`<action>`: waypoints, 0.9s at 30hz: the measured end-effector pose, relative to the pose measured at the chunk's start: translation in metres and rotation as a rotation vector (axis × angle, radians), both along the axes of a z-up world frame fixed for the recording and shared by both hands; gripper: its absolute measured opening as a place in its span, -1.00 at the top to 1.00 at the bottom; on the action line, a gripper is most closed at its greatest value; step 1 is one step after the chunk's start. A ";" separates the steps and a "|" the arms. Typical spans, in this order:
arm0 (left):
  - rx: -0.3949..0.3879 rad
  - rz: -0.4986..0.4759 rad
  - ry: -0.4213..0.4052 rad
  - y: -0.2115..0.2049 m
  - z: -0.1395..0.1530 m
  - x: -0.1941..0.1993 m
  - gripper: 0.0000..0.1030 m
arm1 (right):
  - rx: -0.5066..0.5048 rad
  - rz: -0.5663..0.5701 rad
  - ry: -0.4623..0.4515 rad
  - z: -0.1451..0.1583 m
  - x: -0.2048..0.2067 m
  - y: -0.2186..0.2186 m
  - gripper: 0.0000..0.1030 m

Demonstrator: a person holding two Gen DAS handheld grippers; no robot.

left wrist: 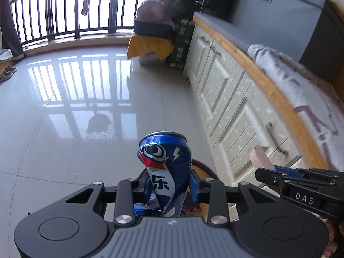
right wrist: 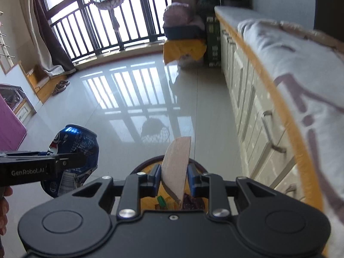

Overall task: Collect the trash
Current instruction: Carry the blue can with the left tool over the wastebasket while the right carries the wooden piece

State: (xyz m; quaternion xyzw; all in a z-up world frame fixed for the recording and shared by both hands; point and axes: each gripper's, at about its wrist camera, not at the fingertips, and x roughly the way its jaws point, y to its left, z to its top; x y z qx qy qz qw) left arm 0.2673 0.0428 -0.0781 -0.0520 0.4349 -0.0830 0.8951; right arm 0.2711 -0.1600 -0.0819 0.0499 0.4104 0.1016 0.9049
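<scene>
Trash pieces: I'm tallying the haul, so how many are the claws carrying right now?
2. A crushed blue can is clamped in the left claw; a pinkish wedge-shaped scrap is in the right claw. More trash lies in the bin below, partly hidden.

The right claw (right wrist: pixel 174 178) pinches a pale curved scrap (right wrist: pixel 177 165) above a round bin (right wrist: pixel 139 168).

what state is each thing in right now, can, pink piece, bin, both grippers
blue can: crushed, dented, upright, held off the floor
pink piece: flat, half-round, standing on edge, held
left gripper: shut on the can
right gripper: shut on the pink piece
round bin: open-topped, below both grippers, scraps already inside
cabinet drawers: closed
</scene>
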 end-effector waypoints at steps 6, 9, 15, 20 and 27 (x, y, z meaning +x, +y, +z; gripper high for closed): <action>0.039 -0.011 0.060 -0.002 -0.030 0.018 0.32 | 0.007 0.013 0.060 -0.027 0.020 0.005 0.48; 0.057 -0.019 0.090 -0.004 -0.045 0.027 0.32 | 0.007 0.020 0.099 -0.042 0.030 0.008 0.48; 0.068 -0.025 0.148 -0.012 -0.072 0.044 0.32 | 0.004 0.044 0.183 -0.069 0.042 0.009 0.48; 0.078 -0.033 0.198 -0.017 -0.094 0.056 0.31 | 0.009 0.057 0.267 -0.092 0.047 0.008 0.48; 0.088 -0.050 0.255 -0.024 -0.121 0.070 0.31 | 0.025 0.067 0.358 -0.114 0.053 0.006 0.48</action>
